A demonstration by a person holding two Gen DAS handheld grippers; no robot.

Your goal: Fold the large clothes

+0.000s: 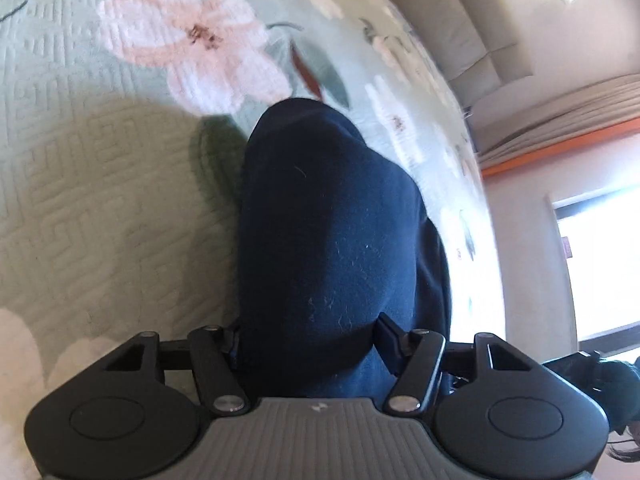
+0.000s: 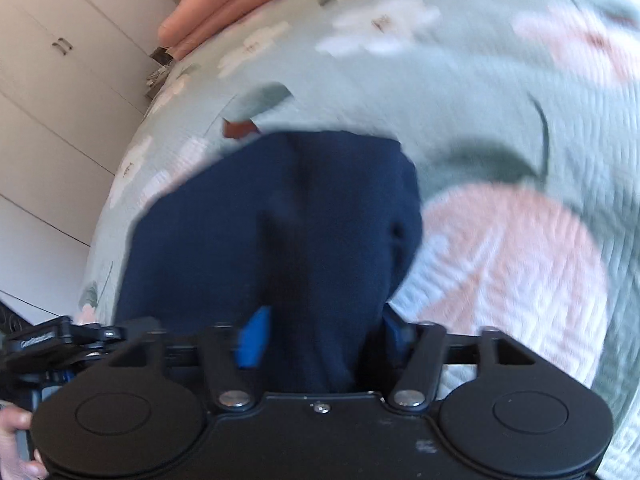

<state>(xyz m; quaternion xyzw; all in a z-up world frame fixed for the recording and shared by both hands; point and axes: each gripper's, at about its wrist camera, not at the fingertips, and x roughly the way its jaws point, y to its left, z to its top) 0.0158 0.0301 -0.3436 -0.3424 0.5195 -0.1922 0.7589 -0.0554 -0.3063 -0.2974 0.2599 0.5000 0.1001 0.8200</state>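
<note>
Nearest in the left wrist view, the left gripper [image 1: 308, 340] has its jaws pressed in on a thick bunch of the dark navy fleece garment [image 1: 328, 216], which fills the gap between them and hangs or drapes forward away from the camera. The right gripper [image 2: 320, 340] does the same in its own view, jaws pinching a fold of the same navy cloth [image 2: 280, 220]; a bright blue pad shows beside the fabric at the left jaw. From each pair of jaws the garment runs straight ahead, its long axis along the fingers, and ends in a rounded lower edge over the pale green quilted bedspread with pink and white flowers [image 1: 100, 184]. Both hands seem equally close, each already gripping. Since the cloth looks lifted off the bedspread [image 2: 500, 120], the coming move probably depends on laying that far edge down first. Farther off lie folded salmon-pink bedding [image 2: 232, 8] and white wardrobe doors [image 2: 60, 80].
</note>
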